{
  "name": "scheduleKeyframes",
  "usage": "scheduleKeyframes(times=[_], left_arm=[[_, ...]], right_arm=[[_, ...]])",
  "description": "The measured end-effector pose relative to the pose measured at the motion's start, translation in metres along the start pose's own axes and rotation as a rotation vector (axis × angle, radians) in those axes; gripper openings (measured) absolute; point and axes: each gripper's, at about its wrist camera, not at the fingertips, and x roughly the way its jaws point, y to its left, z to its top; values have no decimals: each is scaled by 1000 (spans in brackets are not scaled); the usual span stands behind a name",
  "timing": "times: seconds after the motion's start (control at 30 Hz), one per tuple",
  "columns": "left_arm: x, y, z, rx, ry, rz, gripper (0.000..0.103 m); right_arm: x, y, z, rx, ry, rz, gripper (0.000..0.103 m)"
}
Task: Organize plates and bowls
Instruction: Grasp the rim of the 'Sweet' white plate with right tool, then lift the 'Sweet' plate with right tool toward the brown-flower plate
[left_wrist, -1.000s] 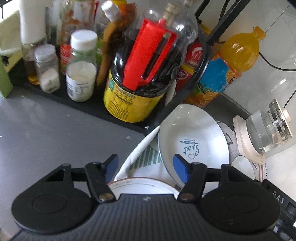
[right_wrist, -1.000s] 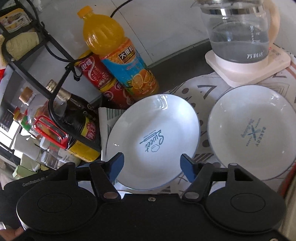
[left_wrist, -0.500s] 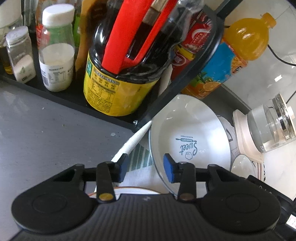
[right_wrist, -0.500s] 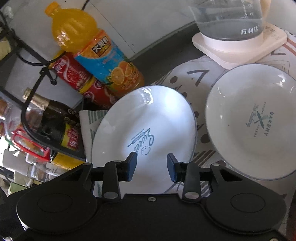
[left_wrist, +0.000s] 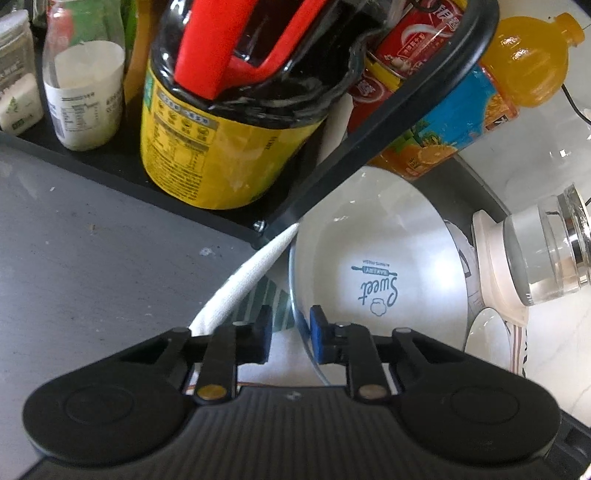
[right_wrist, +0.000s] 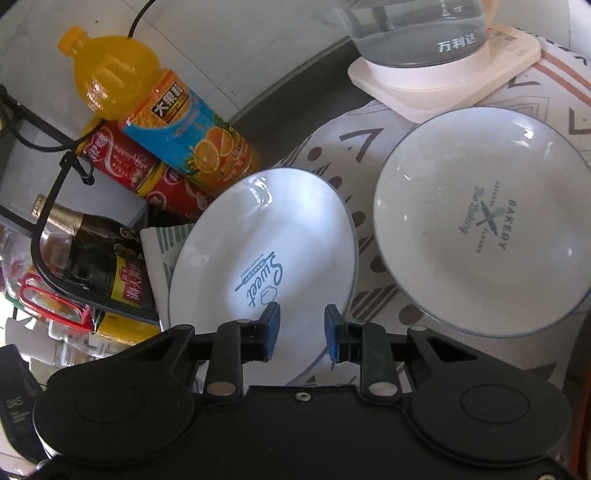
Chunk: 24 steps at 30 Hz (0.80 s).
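1. On my left wrist view, the left gripper (left_wrist: 290, 338) had its blue pads narrowed around the near rim of the Sweet plate (left_wrist: 376, 258). One pad sat outside the rim and the other inside. Whether the pads actually pressed on the rim I could not tell.
2. In that same view the plate rode tilted, its rim just beside the foot of the black rack (left_wrist: 369, 147), with a folded towel (left_wrist: 240, 284) at its left edge.
3. The rack held a yellow-label jug (left_wrist: 221, 147) with a red handle and a white-filled jar (left_wrist: 86, 99). An orange juice bottle (left_wrist: 480, 92) lay behind the plate and a glass kettle (left_wrist: 546, 258) stood at the right. The grey counter (left_wrist: 92, 258) spread to the left.
4. On my right wrist view, the right gripper (right_wrist: 301, 334) had its pads brought fairly close together at the near edge of the Sweet plate (right_wrist: 269, 240). Both pads showed against the plate's white face, and I could not tell whether they touched it.
5. There the plate lay tilted on the patterned mat (right_wrist: 354, 147), its left part over the towel (right_wrist: 162, 243).
6. The Bakery plate (right_wrist: 472, 218) sat just beside it on the right, apart from it, and in front of the kettle (right_wrist: 436, 40) on its base.
7. The juice bottle (right_wrist: 166, 110) and red cans (right_wrist: 129, 162) stood behind the Sweet plate.
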Motion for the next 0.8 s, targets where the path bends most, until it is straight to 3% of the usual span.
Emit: scheduleKeyframes(times=[0.17, 0.43, 0.8], left_arm=[[6, 0, 0, 3, -9, 3, 16], [13, 3, 0, -27, 0, -13, 16], [19, 2, 1, -43, -13, -25, 11]], right_arm=[[-8, -1, -2, -22, -18, -59, 31], [12, -16, -2, 31, 19, -41, 30], [45, -15, 9, -31, 43, -49, 16]])
